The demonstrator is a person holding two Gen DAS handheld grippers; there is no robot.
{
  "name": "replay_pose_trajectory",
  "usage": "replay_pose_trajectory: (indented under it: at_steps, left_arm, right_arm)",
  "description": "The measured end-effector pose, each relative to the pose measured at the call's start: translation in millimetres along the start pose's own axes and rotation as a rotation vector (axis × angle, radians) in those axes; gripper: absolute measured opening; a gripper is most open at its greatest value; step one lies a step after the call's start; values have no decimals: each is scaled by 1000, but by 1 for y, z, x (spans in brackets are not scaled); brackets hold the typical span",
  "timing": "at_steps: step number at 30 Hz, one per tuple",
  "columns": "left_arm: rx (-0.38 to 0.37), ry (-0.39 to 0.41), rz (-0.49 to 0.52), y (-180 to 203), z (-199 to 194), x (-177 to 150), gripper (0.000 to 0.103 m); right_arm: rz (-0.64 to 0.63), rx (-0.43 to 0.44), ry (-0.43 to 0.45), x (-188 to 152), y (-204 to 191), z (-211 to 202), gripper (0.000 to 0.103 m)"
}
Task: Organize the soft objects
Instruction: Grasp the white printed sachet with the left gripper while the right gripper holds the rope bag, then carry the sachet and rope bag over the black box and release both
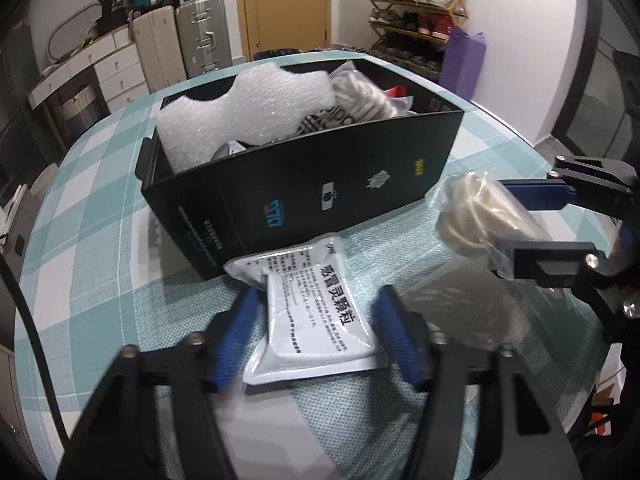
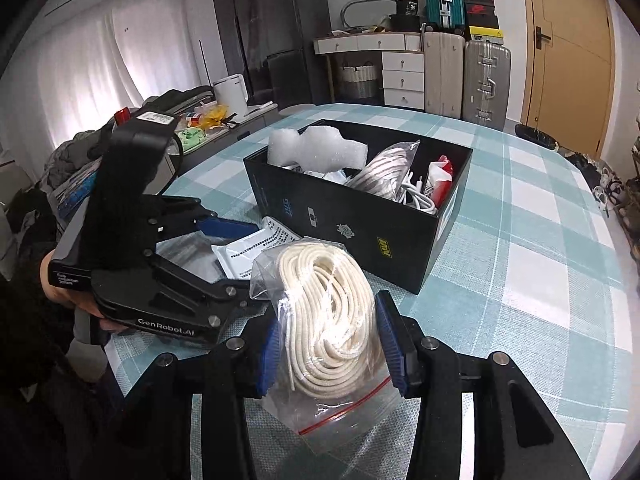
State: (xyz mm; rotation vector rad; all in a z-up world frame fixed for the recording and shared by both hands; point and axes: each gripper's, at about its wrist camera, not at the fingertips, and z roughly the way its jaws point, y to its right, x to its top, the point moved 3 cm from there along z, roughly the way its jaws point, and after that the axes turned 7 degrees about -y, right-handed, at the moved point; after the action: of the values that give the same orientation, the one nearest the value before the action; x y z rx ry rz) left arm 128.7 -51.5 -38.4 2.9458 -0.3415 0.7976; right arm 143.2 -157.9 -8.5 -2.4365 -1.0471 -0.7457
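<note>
Rope bag point(image 2: 328, 320) clamped in right gripper point(image 2: 329, 344); left gripper point(image 1: 316, 334) open around sachet point(image 1: 316, 316), half-hidden.

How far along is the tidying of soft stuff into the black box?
Done: white foam and a bagged cord sit in the black box. In hand: the right hand-held gripper grips the bagged rope. Left: the white sachet lies on the table between the left hand-held gripper's open fingers.

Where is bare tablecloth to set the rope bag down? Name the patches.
Free: the checked tablecloth right of the black box, out to the table edge, and the strip behind the box. Crowded: in front of it, where the white sachet, both claws and the rope bag sit; the box is nearly full.
</note>
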Motion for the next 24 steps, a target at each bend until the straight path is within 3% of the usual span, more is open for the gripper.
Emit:
replay_pose_trajectory:
  at_steps: [7,13,24]
  left_arm:
    - [-24,28,15,5,-8,-5,38]
    - [-51,70,12,9,-23,-8,37]
    - [-63,195,-56,-12,-63,-4,37]
  right_arm:
    - [-11,3,6,2,-4,-1,44]
    - [-16,-7,32,3,-6,-6,44]
    - [2,-11,163,13,-6,-36,44]
